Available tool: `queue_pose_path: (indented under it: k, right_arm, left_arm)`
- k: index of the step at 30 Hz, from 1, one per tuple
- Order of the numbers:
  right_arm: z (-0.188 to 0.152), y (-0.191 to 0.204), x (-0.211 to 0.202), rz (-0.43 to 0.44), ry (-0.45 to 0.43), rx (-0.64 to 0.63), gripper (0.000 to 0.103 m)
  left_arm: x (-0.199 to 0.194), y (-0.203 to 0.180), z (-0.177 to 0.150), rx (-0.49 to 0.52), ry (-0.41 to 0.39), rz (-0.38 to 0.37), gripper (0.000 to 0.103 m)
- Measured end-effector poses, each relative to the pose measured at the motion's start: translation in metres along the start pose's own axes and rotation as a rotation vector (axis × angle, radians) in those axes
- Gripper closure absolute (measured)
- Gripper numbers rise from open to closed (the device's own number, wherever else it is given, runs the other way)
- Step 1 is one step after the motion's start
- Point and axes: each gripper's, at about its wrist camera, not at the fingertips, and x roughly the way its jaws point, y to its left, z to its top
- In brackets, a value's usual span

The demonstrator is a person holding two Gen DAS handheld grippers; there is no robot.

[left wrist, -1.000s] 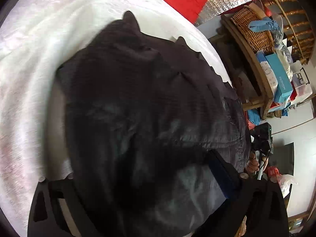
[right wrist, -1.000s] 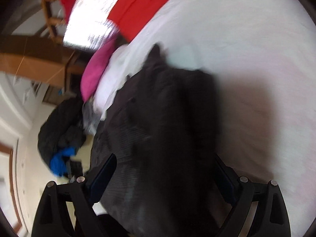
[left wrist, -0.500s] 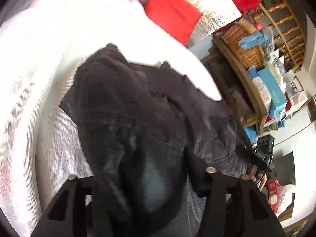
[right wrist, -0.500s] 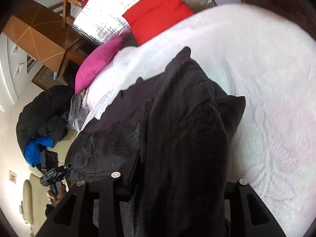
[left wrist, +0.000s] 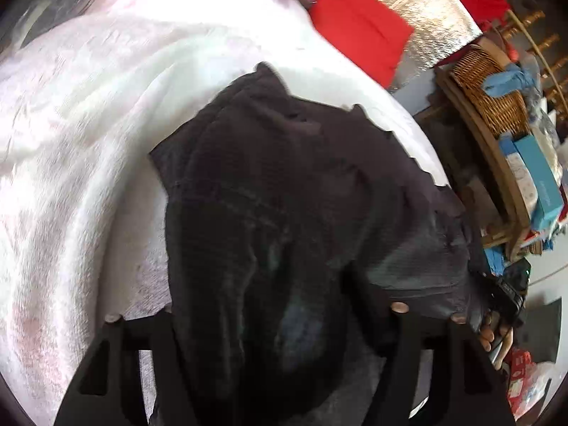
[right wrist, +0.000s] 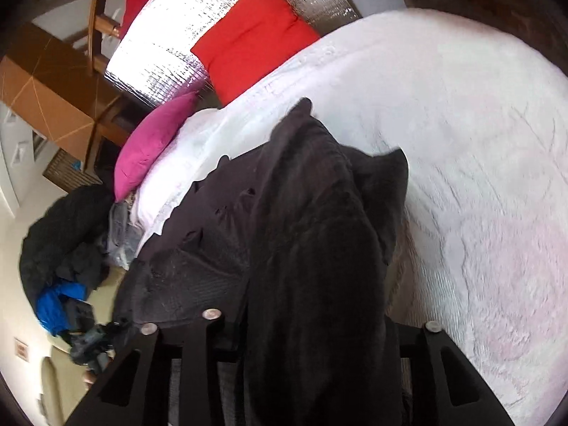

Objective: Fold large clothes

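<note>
Your left tool [left wrist: 280, 323] is closed on a thick bunch of the dark garment [left wrist: 284, 195], and your right tool [right wrist: 316, 323] is closed on another bunch of it; in both views the cloth fills the gap between the fingers and hides the tips. From the tools the garment hangs forward and lies over the near edge of the bed [right wrist: 479, 177].

I judge it soft and limp, and rather heavy for cloth, because it looks thick and falls in deep folds. It will sag between your two holds (so keep them apart and level). Take it at an edge or corner, through a single layer if you can; a bunch like this one may slip out unevenly.

The garment is dark grey to black, with a fine ribbed or checked weave, crumpled and doubled on itself. Beyond it lie the white bedcover and, far back, a red cushion [right wrist: 255, 39].
</note>
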Motion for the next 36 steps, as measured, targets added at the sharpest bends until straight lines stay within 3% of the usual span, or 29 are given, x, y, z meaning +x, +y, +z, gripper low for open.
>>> queue_pose_path:
  k: [2, 6, 8, 12, 15, 21, 26, 36]
  right_arm:
    - [-0.003, -0.002, -0.006, -0.008, -0.008, 0.028, 0.044]
    - [-0.006, -0.009, -0.026, 0.005, -0.049, 0.078, 0.038]
    - [-0.012, -0.015, -0.049, 0.01, -0.1, 0.112, 0.027]
    - [-0.029, -0.005, -0.094, -0.07, -0.24, 0.077, 0.026]
    - [-0.051, 0.007, -0.126, -0.13, -0.333, 0.042, 0.026]
    - [-0.103, 0.087, -0.16, -0.262, -0.409, -0.173, 0.026]
    - [-0.142, 0.161, -0.182, -0.33, -0.419, -0.324, 0.026]
    - [-0.203, 0.234, -0.253, -0.336, -0.473, -0.392, 0.026]
  left_arm:
    - [-0.006, 0.002, -0.002, -0.005, -0.005, 0.009, 0.032]
    - [-0.03, 0.003, -0.014, -0.006, -0.041, 0.065, 0.031]
    - [-0.049, 0.002, -0.023, 0.0, -0.085, 0.109, 0.031]
    - [-0.087, -0.011, -0.044, 0.053, -0.223, 0.257, 0.03]
    - [-0.123, -0.024, -0.069, 0.097, -0.312, 0.341, 0.022]
    - [-0.175, -0.087, -0.129, 0.197, -0.458, 0.467, 0.011]
    - [-0.214, -0.143, -0.167, 0.264, -0.533, 0.551, 0.011]
    - [-0.278, -0.208, -0.217, 0.295, -0.641, 0.563, 0.01]
